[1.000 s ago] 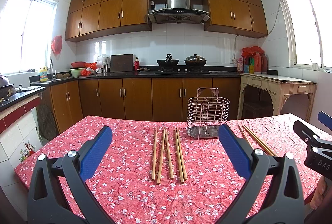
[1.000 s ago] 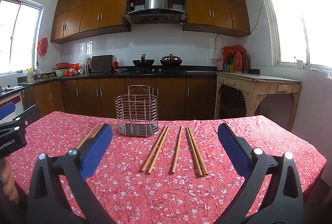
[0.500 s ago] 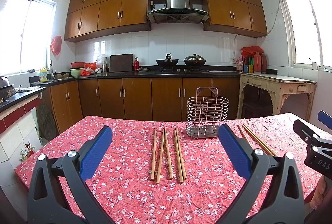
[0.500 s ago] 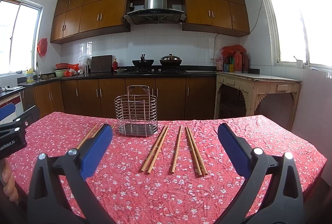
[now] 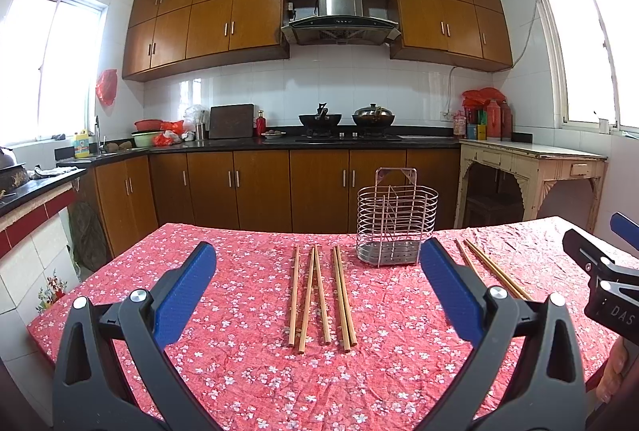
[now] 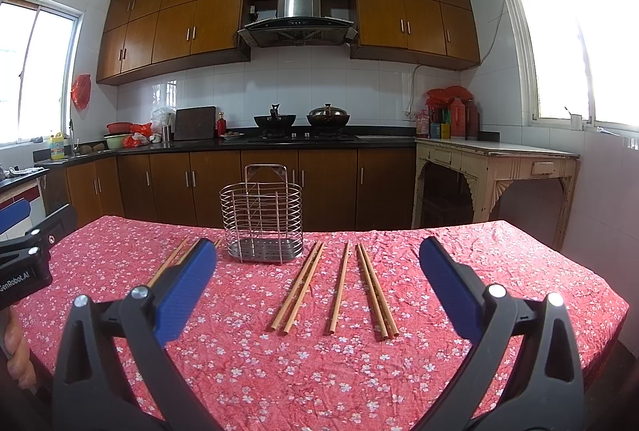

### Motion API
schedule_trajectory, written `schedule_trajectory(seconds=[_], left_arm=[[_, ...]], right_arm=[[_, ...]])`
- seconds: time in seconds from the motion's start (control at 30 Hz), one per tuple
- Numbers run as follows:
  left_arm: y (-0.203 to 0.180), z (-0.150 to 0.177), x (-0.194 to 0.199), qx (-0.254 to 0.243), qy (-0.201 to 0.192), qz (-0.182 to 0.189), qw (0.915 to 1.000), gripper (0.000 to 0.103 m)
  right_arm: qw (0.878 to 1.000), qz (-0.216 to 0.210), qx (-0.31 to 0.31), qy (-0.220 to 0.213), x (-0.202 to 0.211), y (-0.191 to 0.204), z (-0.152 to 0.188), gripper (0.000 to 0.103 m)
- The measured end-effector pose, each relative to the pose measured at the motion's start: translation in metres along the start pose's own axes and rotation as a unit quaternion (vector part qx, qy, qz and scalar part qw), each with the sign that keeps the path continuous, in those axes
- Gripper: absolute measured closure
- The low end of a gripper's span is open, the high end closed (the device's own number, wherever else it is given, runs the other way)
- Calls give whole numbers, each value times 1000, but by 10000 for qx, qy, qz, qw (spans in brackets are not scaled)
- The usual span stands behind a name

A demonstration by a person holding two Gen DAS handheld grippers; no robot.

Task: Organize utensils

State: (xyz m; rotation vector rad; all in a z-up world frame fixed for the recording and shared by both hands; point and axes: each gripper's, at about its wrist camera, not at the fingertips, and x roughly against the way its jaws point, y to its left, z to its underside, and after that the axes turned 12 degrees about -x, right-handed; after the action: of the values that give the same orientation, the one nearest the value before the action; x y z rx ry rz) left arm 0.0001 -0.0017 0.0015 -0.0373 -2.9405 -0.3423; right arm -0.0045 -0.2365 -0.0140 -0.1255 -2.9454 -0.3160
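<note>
Chopsticks (image 5: 319, 297) lie flat on the red floral tablecloth (image 5: 247, 363) at centre frame in the left wrist view: five wooden sticks, roughly parallel, ends toward the camera. A second group of chopsticks (image 5: 493, 271) lies at right of centre, partly hidden behind a blue finger pad. The wire utensil basket (image 5: 396, 217) stands upright just above and between both groups, with nothing visible inside it. The left gripper (image 5: 318, 295) is spread wide and holds nothing. The right gripper (image 6: 318, 293) is likewise spread wide and unloaded, above the tablecloth at lower centre of its view. Each gripper appears at the edge of the other's view, with fingertips of a hand (image 5: 613, 371) at lower right.
</note>
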Motion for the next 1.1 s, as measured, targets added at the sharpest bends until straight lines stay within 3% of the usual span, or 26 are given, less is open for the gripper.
schedule_trajectory(seconds=[1.1], left_arm=[[-13,5,-3,0,71,-20,10000,2]], right_arm=[[9999,48,-50,84,-5,-6,3,4]])
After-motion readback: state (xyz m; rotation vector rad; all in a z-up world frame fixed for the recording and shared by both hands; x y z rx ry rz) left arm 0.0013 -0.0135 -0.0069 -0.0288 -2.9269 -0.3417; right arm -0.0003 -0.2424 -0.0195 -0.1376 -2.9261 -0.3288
